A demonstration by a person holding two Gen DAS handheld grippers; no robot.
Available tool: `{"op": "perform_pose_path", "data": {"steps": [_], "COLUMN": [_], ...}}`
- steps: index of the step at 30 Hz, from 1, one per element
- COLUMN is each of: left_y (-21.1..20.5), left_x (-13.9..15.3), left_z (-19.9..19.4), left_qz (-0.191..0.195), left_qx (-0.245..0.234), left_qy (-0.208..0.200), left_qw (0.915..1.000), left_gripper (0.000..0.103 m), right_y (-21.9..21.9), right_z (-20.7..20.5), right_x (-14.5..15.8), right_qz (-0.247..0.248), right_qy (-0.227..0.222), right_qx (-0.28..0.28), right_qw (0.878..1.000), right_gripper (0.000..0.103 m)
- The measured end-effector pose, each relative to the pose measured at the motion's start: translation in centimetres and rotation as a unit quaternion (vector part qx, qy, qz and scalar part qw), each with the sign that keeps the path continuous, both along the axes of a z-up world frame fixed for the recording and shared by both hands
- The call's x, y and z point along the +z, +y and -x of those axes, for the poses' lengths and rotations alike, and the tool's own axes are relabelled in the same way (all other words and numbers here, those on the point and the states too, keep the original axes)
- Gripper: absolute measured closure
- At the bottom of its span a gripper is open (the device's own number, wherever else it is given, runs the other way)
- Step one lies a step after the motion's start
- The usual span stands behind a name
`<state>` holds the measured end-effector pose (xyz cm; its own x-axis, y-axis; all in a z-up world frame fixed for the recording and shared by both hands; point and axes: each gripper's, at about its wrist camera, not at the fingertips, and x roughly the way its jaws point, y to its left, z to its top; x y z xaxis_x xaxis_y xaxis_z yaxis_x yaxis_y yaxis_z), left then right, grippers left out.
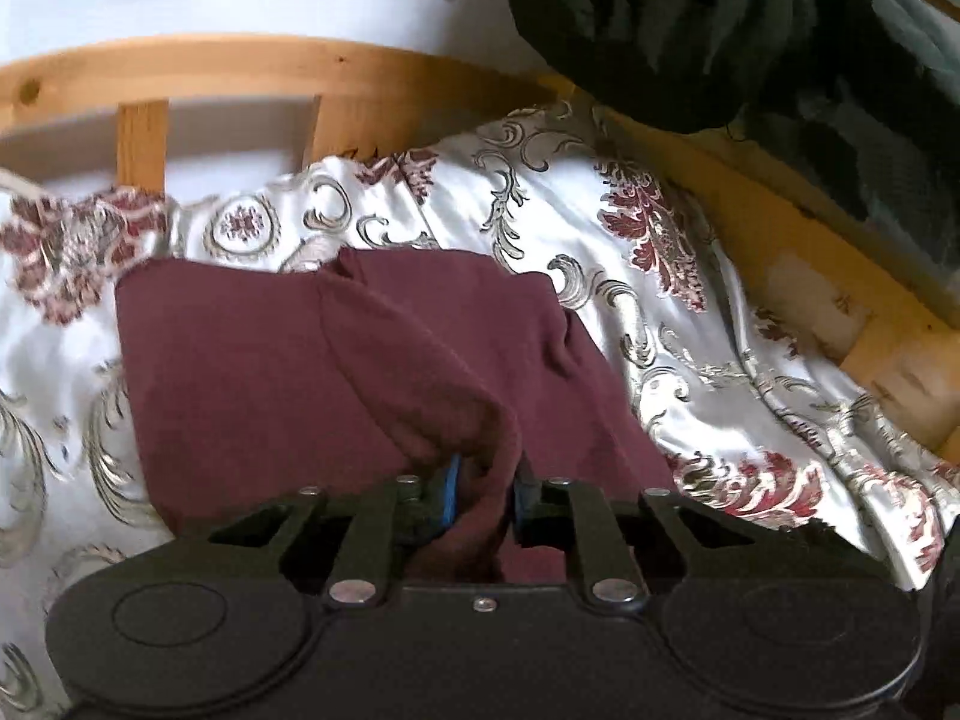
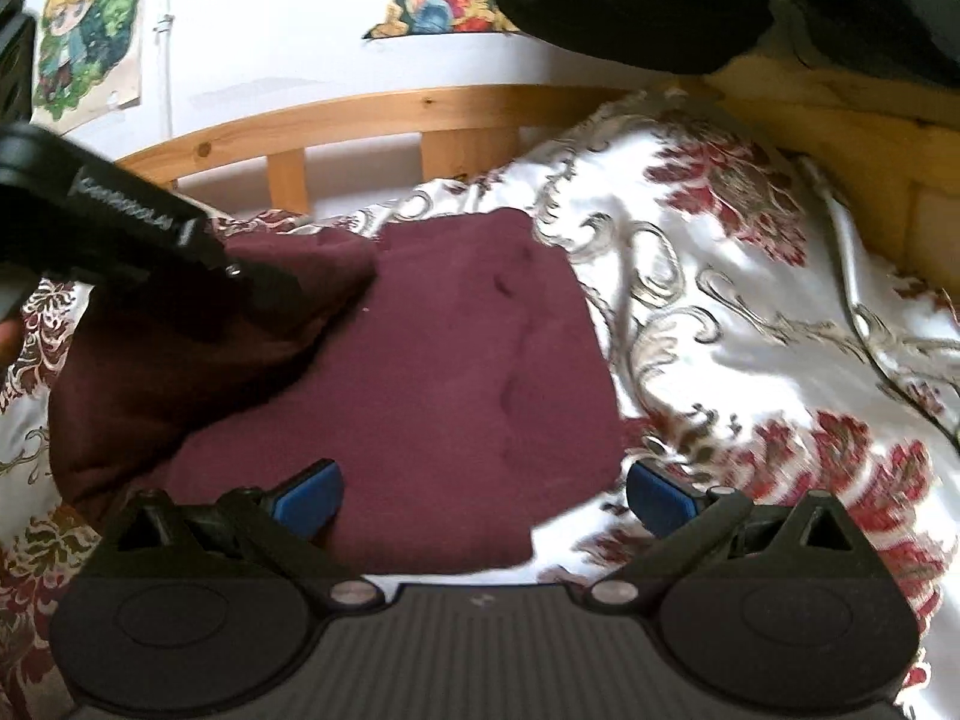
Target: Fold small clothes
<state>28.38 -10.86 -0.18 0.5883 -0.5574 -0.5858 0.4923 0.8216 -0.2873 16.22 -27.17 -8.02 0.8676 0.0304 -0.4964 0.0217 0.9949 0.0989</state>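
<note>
On the left of the right wrist view, the black left gripper [image 2: 264, 291] is seen reaching in over the dark maroon knit garment [image 2: 420, 372], with a fold of that cloth bunched up around its tip. In the left wrist view the same left gripper [image 1: 485, 489] has its blue-padded jaws set narrow with a ridge of maroon cloth pinched between them — the fabric is drawn up from the flat part into the jaws.

The garment itself lies on the white satin bedspread with red and gold floral pattern [image 2: 750, 324], near the curved pine bed rail [image 2: 372, 114]. Its middle and right portion are laid flat in a roughly rectangular shape; the left side is lifted and rumpled.

Toward the right, the right gripper [image 2: 483, 495] is held with its jaws wide apart — nothing is between the blue pads, and it hangs over the near edge of the garment.

Judged progress: partway. One fold appears to be in hand, the raised left flap not yet laid down and smoothed; further folds and squaring up are probably left.
</note>
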Motion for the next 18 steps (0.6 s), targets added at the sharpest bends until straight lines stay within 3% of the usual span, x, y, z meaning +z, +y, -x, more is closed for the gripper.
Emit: {"op": "perform_pose_path", "data": {"steps": [4, 8, 10, 14, 18], "left_y": [0.6, 1.2, 1.8, 3.1, 5.7], "left_x": [0.9, 2.6, 3.7, 5.6, 5.5], "left_z": [0.5, 2.1, 3.2, 4.7, 5.8], "left_qz": [0.042, 0.061, 0.079, 0.083, 0.058], "left_qx": [-0.01, -0.033, -0.051, -0.058, -0.03], "left_qy": [0.004, -0.046, -0.079, -0.118, -0.115], "left_qw": [0.9991, 0.9965, 0.9924, 0.9879, 0.9912], "left_gripper": [0.043, 0.026, 0.012, 0.003, 0.001], "right_y": [-0.3, -0.5, -0.5, -0.6, -1.0], "right_z": [-0.2, -0.5, -0.7, -0.6, -0.3], "right_x": [-0.3, -0.4, -0.4, 0.1, 1.5], "right_qz": [-0.011, -0.026, -0.028, -0.034, -0.067], "right_qy": [0.013, 0.019, 0.022, 0.009, -0.04], "right_qx": [-0.006, -0.016, -0.02, -0.025, -0.007], "right_qw": [1.0, 0.999, 0.999, 0.999, 0.997], "right_gripper": [0.0, 0.0, 0.0, 0.0, 0.0]}}
